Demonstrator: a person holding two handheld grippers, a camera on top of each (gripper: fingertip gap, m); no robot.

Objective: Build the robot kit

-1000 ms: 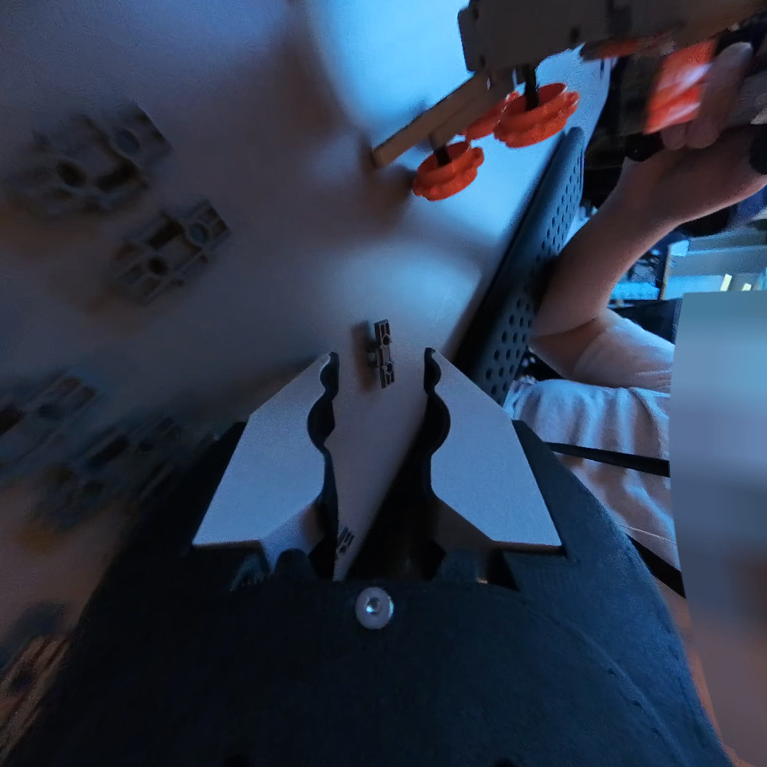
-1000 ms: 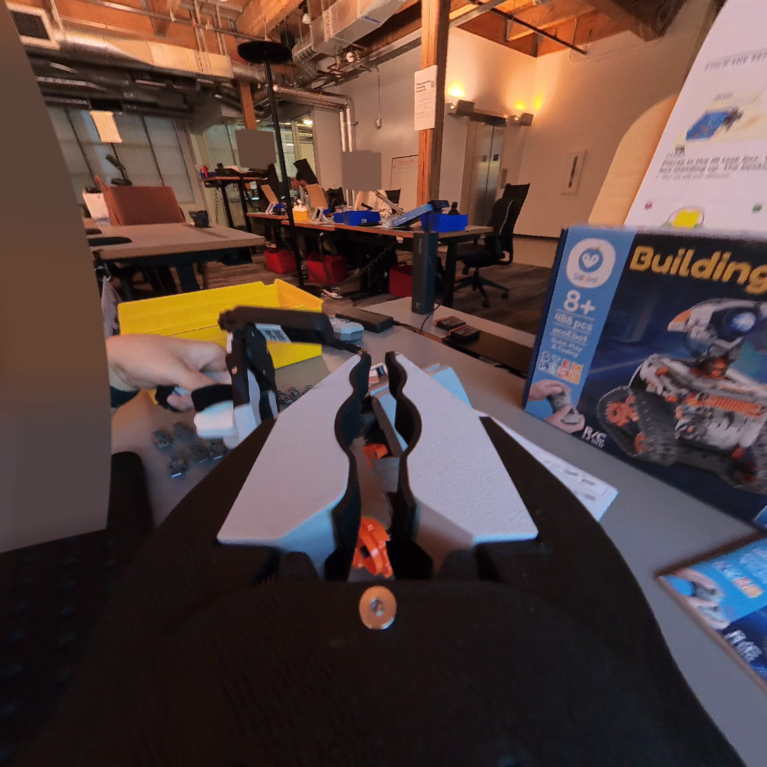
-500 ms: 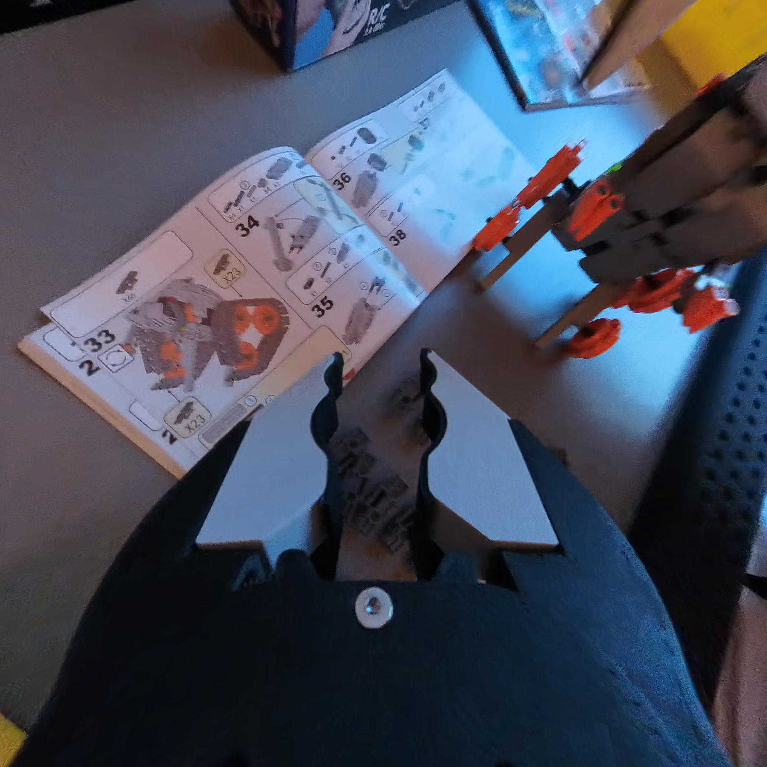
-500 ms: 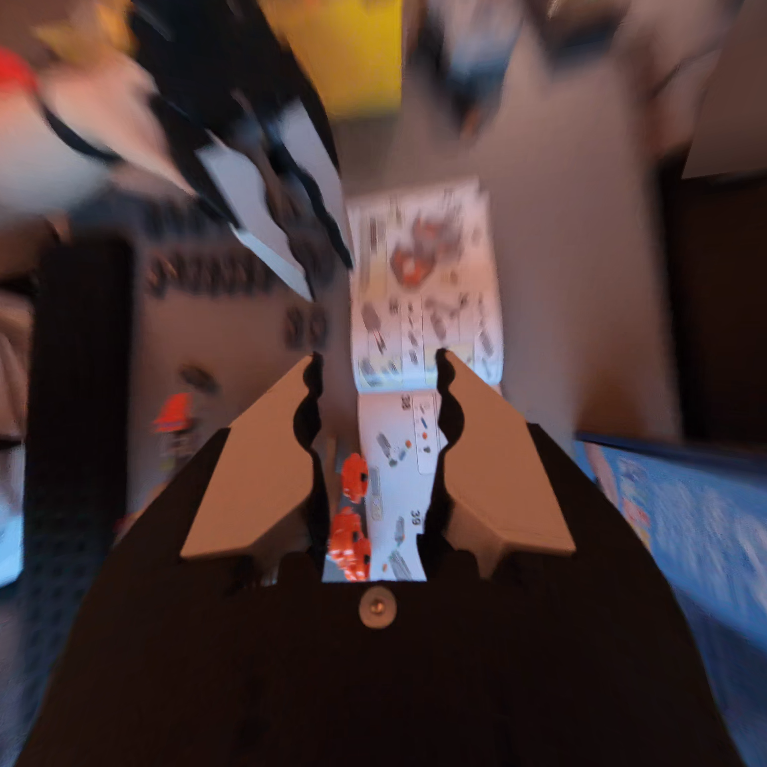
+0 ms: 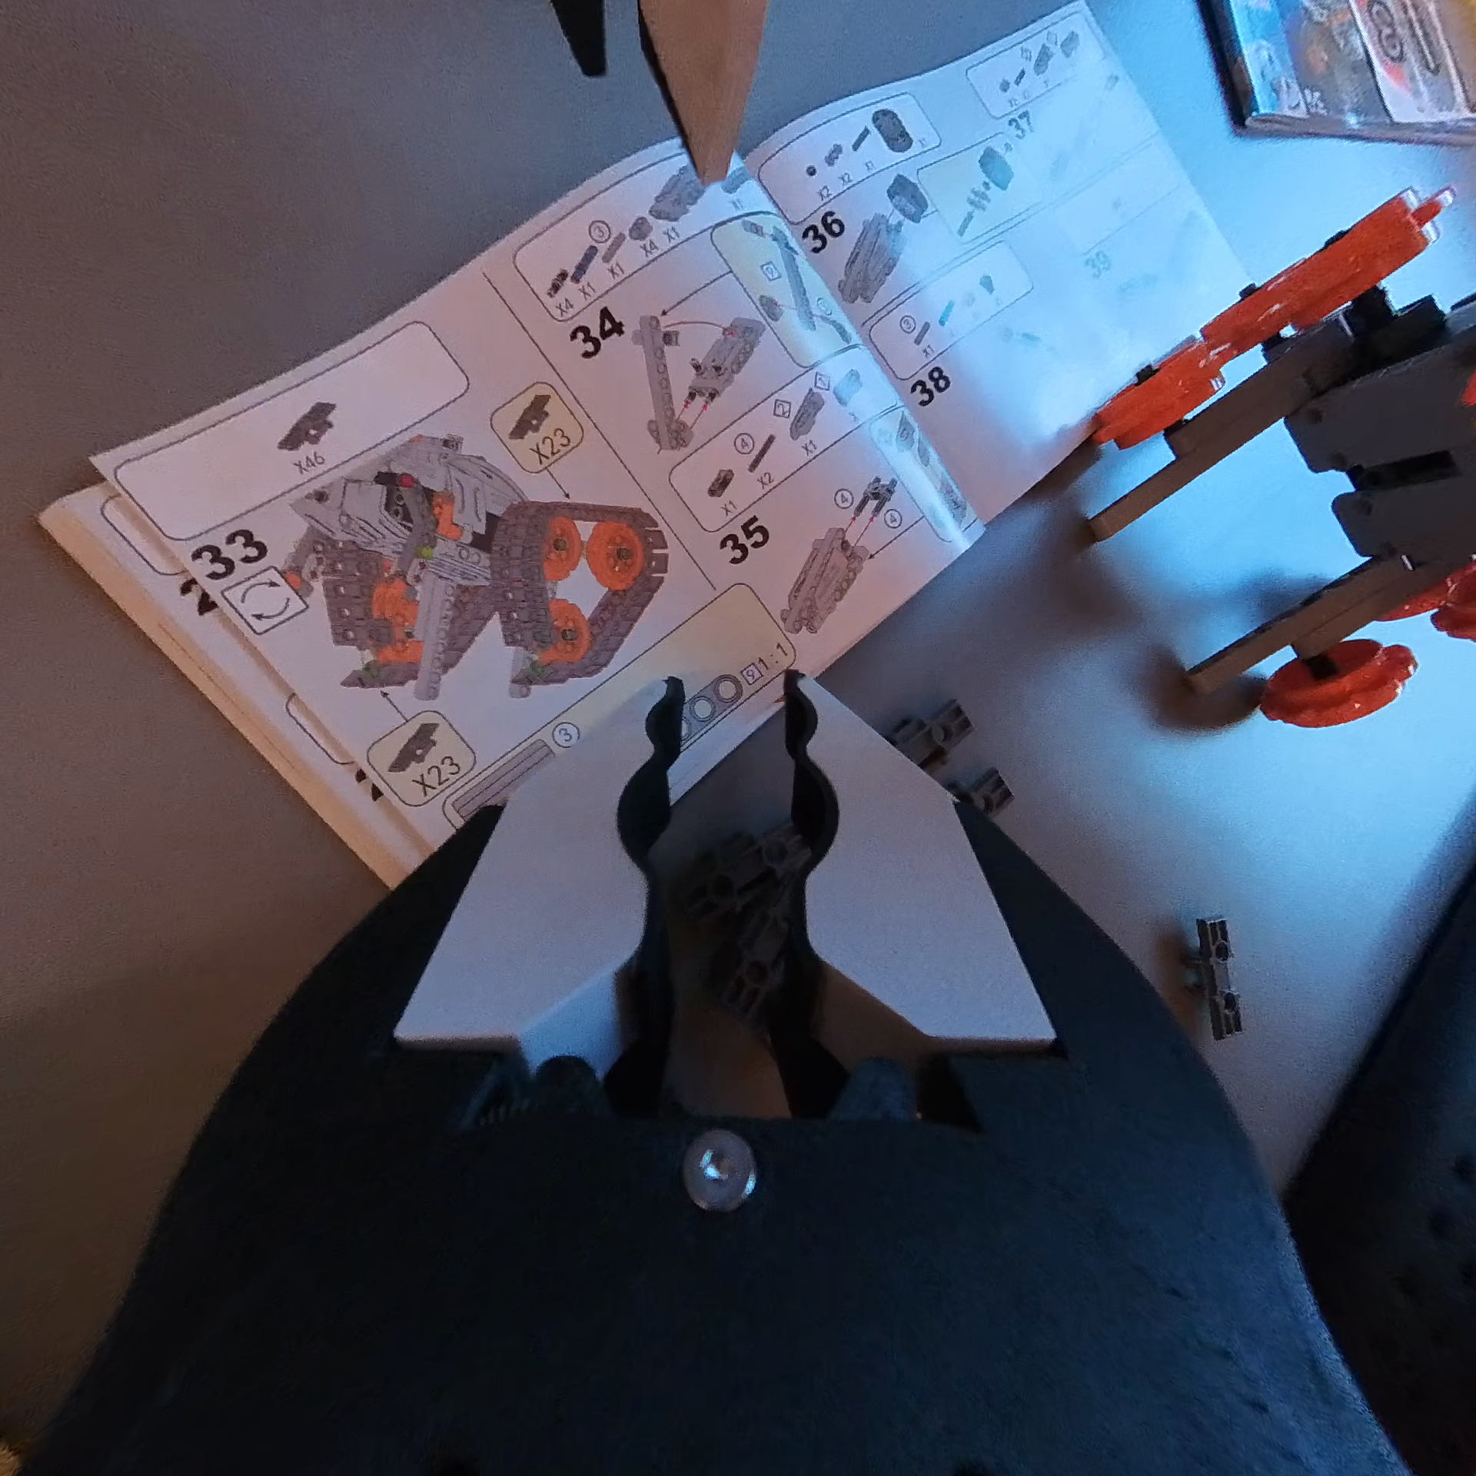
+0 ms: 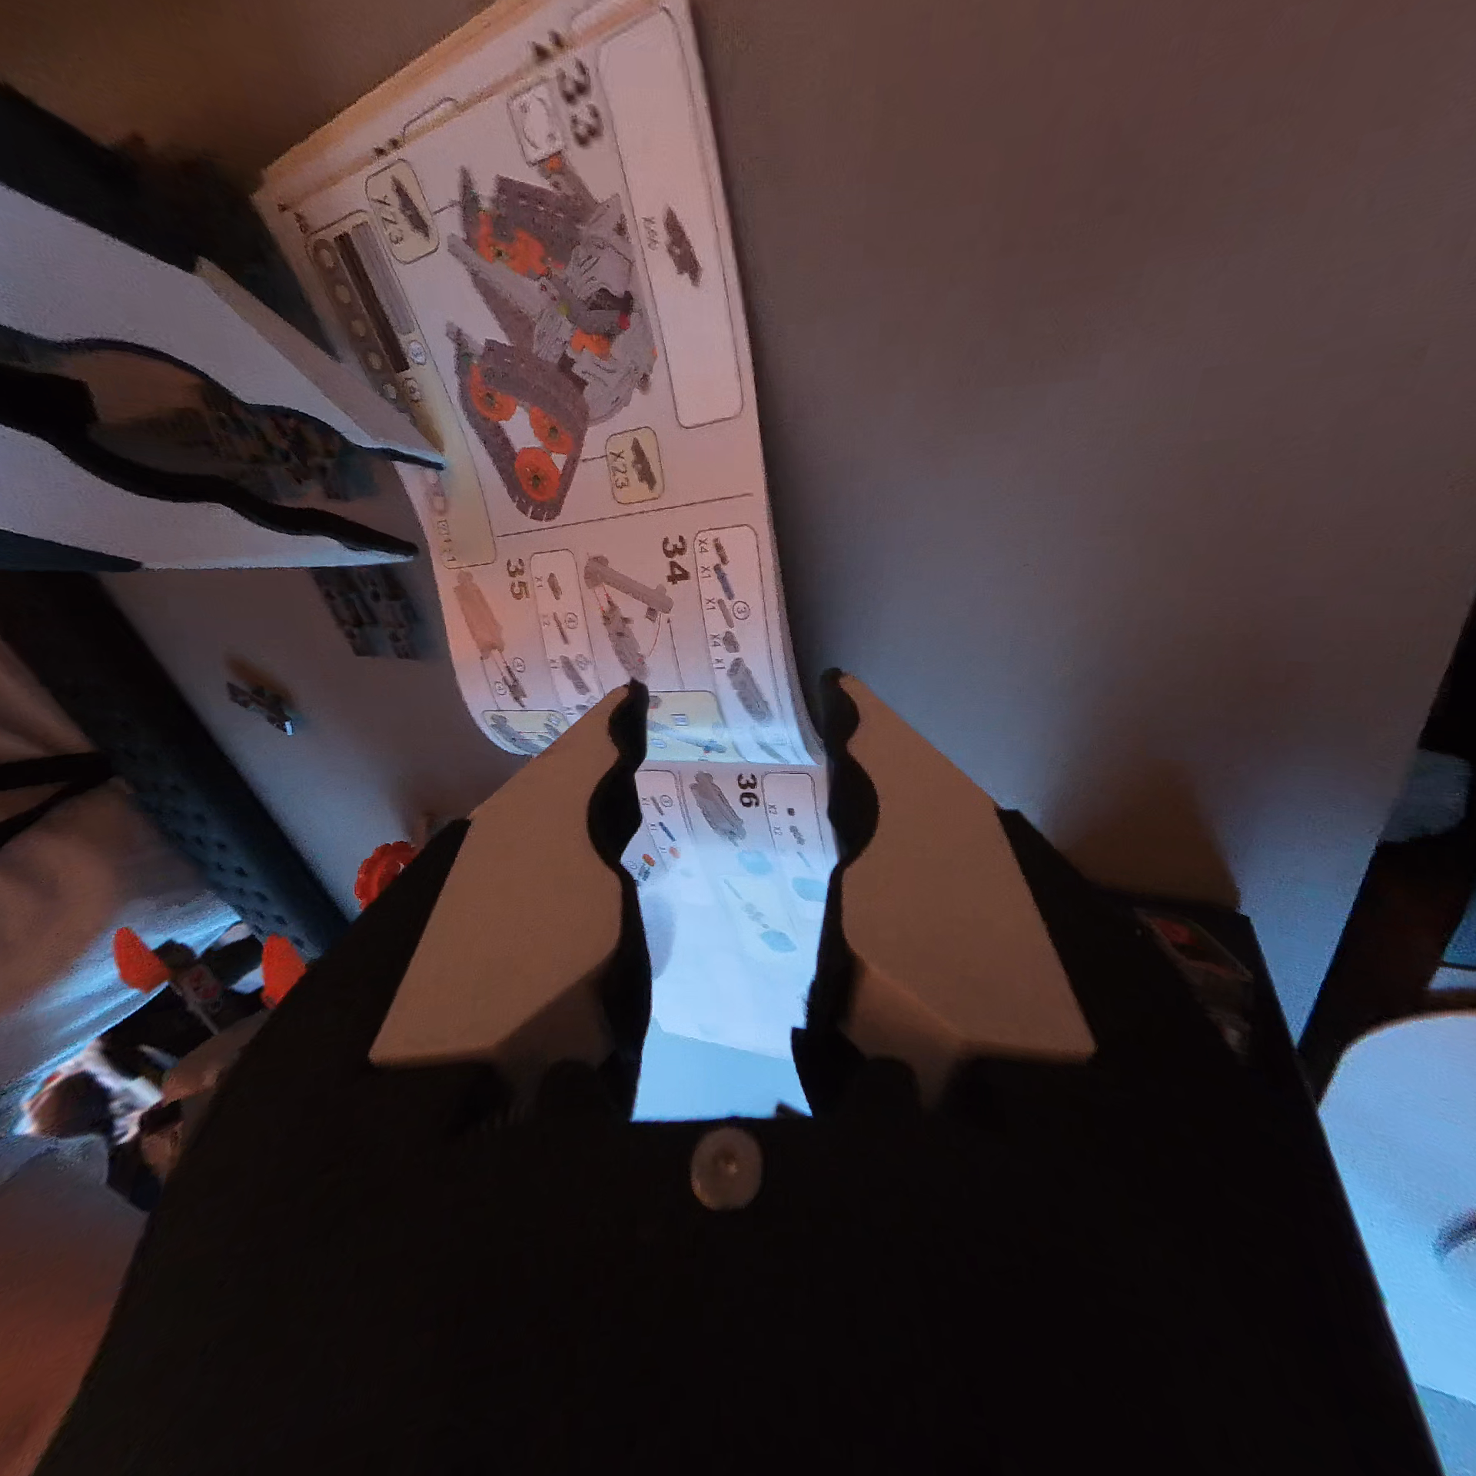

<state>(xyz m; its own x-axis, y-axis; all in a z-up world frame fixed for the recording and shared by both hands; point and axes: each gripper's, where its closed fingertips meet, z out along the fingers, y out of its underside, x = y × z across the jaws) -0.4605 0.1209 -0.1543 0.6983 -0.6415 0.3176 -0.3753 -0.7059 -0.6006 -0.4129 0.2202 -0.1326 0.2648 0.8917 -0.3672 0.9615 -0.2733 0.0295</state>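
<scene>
Grey plastic track pieces sit between the parted left hand-held gripper fingers; right hand-held gripper, gaping empty, hangs over the open white paper instruction booklet.

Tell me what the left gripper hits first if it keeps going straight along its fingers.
Most likely the cluster of grey building pieces lying on the table between the left gripper's open fingers, with the open instruction booklet's edge just beyond the tips. Depth is unclear from this view.

Grey matte counter; white printed paper instruction booklet; grey plastic block model with orange toothed wheels.
</scene>
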